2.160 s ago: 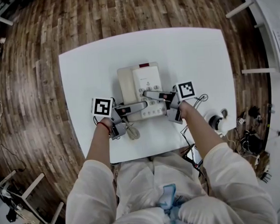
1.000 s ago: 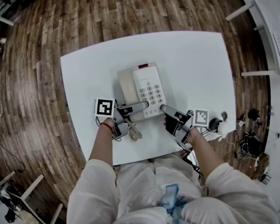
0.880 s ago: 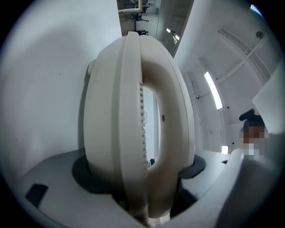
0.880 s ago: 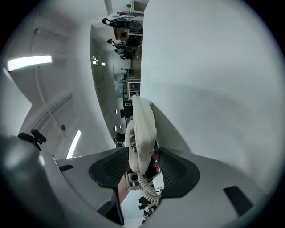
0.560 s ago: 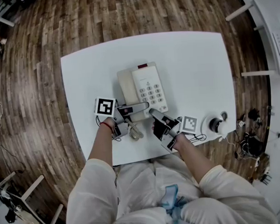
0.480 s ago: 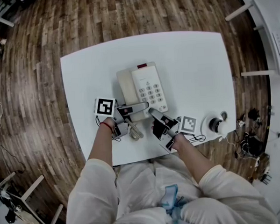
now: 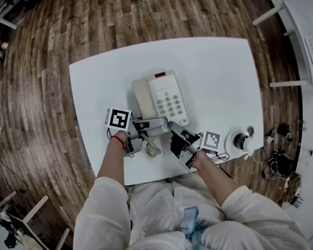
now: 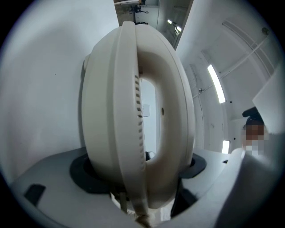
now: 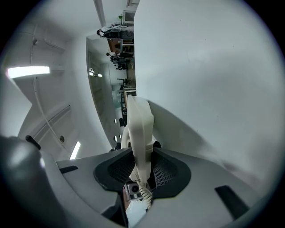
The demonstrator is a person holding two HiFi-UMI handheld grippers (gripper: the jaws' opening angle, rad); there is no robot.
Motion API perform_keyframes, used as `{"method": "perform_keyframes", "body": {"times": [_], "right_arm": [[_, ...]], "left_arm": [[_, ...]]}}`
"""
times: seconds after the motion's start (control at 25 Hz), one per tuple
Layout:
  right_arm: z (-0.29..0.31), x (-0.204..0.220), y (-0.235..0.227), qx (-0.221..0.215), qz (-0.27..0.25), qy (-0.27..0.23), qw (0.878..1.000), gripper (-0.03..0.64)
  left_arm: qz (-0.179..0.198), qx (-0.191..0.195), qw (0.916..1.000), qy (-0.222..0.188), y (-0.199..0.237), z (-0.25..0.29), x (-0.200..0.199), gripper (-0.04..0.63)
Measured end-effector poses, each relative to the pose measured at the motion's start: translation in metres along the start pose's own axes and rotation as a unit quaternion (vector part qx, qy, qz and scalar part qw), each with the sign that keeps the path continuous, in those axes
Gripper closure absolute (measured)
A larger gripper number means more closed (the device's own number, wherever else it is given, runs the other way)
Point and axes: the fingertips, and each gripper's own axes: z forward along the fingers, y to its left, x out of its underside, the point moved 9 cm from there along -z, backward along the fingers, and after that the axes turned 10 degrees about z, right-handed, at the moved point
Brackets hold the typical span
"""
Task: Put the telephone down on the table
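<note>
The telephone (image 7: 160,100) lay on or just above the table (image 7: 216,66), I could not tell which. The left gripper (image 7: 161,121) clamped its near end; the right gripper (image 7: 172,127) pinched the edge beside it. Uneven release could tip it, or snag the coiled cord (image 7: 150,147).

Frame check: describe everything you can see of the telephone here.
The telephone is a cream plastic desk set: handset cradled along its left, keypad at right, a red strip at the far edge, coiled cord trailing off the near end. It lies keypad-up near the middle of the white table. The left tool clamps the handset's near end; the right tool pinches the near right edge.
</note>
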Motion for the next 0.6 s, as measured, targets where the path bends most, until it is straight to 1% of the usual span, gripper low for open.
{"method": "perform_keyframes", "body": {"times": [0.08,0.24,0.32,0.44,0.48,0.56,0.6], "right_arm": [[0.001,0.001,-0.001,-0.001,0.001,0.000,1.000,0.486],[0.000,-0.003,-0.003,-0.002,-0.004,0.002,1.000,0.486],[0.000,-0.005,-0.004,-0.002,-0.004,0.001,1.000,0.486],[0.000,-0.003,-0.004,-0.001,-0.001,-0.001,1.000,0.486],[0.000,-0.003,-0.005,0.000,-0.002,-0.001,1.000,0.486],[0.000,-0.005,-0.005,0.002,-0.002,-0.002,1.000,0.486],[0.000,-0.005,-0.006,0.003,-0.003,-0.003,1.000,0.486]], "left_arm": [[-0.003,-0.005,1.0000,0.008,0.000,-0.006,0.004,0.183],[-0.003,-0.018,0.9998,0.003,-0.001,-0.017,0.009,0.183],[0.014,-0.049,0.9987,0.007,0.001,-0.026,0.011,0.183],[0.053,-0.124,0.9908,0.013,-0.003,-0.044,0.013,0.183],[0.064,-0.134,0.9889,0.004,-0.010,-0.046,0.013,0.183],[0.087,-0.148,0.9848,-0.027,-0.026,-0.049,0.013,0.183],[0.101,-0.162,0.9807,-0.044,-0.033,-0.051,0.014,0.183]]}}
